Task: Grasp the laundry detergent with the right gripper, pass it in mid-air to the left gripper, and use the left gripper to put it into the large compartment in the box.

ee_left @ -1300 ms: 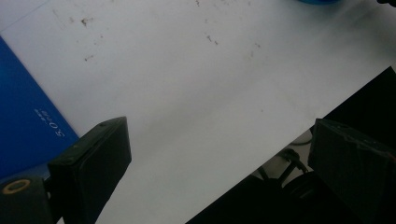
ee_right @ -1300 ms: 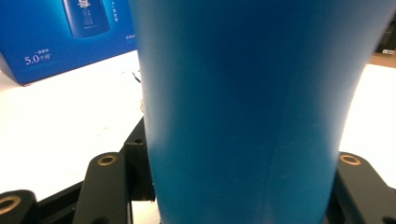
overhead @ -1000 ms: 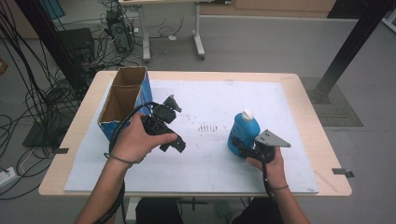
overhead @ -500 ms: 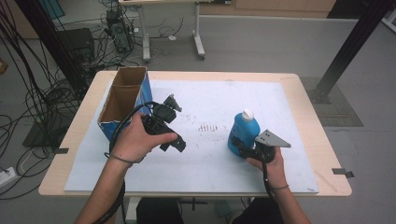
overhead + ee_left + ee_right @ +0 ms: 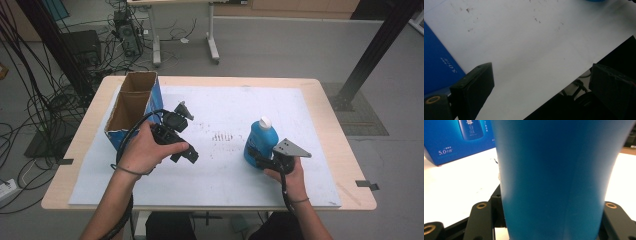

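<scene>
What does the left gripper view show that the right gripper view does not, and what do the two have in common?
Left gripper view alone: the left gripper with its fingers standing wide apart, nothing between them, over bare white mat, and the mat's edge with dark space beyond it.

Right gripper view alone: the blue bottle close up, upright, clamped between the right gripper fingers; printed white lettering and a bottle picture on the box face.

Both: the blue box at the left, and the white mat with small dark marks.
</scene>
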`<state>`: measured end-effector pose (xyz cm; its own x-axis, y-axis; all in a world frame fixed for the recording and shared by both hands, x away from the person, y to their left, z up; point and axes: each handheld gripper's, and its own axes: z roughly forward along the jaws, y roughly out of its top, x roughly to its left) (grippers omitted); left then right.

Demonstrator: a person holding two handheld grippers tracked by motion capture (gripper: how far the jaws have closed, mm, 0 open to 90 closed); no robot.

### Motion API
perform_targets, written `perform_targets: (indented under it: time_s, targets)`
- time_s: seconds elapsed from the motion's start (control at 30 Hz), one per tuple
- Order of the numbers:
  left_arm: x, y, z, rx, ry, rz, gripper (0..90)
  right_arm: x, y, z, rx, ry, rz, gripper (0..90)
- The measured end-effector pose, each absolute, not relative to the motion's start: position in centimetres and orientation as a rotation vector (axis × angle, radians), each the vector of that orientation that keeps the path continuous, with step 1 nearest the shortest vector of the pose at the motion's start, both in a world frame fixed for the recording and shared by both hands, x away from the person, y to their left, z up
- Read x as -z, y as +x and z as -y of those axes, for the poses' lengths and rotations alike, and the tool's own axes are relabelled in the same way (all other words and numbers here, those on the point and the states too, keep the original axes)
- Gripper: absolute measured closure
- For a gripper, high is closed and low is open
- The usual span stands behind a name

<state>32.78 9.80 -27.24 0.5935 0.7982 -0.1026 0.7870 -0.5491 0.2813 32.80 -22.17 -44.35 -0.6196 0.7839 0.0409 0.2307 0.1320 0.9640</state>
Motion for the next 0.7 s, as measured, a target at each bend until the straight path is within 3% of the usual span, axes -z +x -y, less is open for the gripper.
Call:
perform_targets:
  time_s: [0.7]
  targets:
    - [27.18, 32.72, -9.73, -0.059, 2.528, -1.288, 6.4, 44.42, 32.77, 22.19, -1.511, 0.970, -1.928, 42.0]
